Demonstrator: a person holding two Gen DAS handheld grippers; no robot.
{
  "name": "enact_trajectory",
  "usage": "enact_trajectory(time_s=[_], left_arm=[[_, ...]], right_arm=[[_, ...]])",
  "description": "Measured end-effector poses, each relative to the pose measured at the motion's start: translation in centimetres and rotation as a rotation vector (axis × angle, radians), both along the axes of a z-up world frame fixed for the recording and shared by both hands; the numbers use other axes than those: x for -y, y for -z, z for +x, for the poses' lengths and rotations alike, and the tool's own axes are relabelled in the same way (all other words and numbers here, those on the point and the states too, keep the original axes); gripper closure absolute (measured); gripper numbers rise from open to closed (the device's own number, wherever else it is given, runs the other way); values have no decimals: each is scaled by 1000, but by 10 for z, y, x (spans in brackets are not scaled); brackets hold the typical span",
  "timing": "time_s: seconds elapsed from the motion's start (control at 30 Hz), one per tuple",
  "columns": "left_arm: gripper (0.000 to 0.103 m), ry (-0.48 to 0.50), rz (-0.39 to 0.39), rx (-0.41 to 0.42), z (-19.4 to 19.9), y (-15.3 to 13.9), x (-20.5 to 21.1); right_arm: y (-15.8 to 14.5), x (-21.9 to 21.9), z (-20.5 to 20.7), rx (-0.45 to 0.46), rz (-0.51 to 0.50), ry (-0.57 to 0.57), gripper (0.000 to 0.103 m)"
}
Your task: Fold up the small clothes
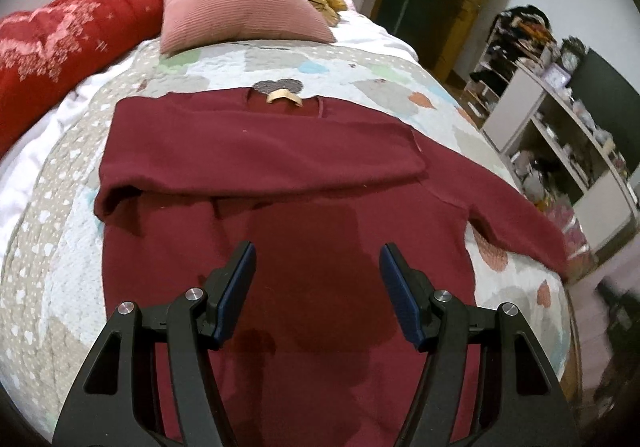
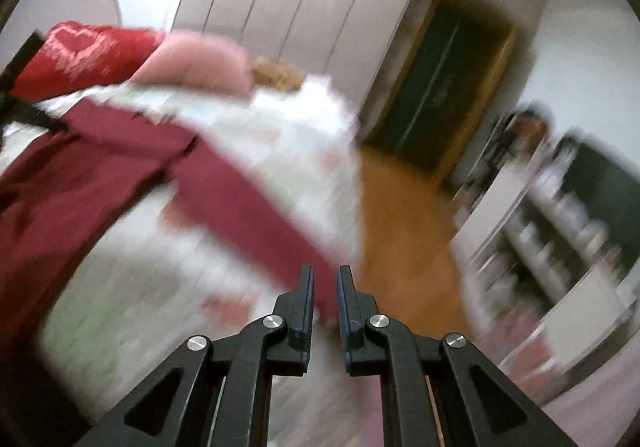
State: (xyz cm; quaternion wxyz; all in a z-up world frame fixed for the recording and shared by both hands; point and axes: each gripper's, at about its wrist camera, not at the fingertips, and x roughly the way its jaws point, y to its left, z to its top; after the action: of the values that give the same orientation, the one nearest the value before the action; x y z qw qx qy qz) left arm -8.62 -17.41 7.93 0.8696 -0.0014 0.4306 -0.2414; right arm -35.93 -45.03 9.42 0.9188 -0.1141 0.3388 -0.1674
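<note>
One maroon sweater, two cushions, seemingly one shelf unit

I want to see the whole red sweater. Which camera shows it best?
The left wrist view. It shows the red sweater sharp, spread on the bed, one sleeve folded across its chest. The right wrist view is blurred and shows only part of it, mostly the other sleeve running toward the right gripper.

Home bedroom: quilted bed, pillows, cluttered shelves.
</note>
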Motion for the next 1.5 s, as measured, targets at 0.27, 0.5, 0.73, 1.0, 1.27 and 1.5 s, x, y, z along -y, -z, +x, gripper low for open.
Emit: enact_trajectory(time_s=[0.27, 0.5, 0.73, 1.0, 1.27, 1.5], left_arm=[[39, 32, 5, 0, -4, -2, 15], [39, 46, 45, -6, -6, 9, 21], [39, 33, 47, 3, -4, 10, 17], [39, 18, 46, -10, 0, 15, 8], [39, 5, 27, -15, 1, 14, 1], [39, 3, -3, -20, 3, 11, 5]], right_arm=[[36, 65, -50, 33, 411, 230, 49], [58, 136, -38, 189, 896, 400, 36], [88, 181, -21, 358, 1185, 551, 36], [78, 196, -13, 385, 1095, 595, 88], [87, 195, -29, 382, 1182, 611, 57], [112, 201, -24, 411, 1319, 624, 51]])
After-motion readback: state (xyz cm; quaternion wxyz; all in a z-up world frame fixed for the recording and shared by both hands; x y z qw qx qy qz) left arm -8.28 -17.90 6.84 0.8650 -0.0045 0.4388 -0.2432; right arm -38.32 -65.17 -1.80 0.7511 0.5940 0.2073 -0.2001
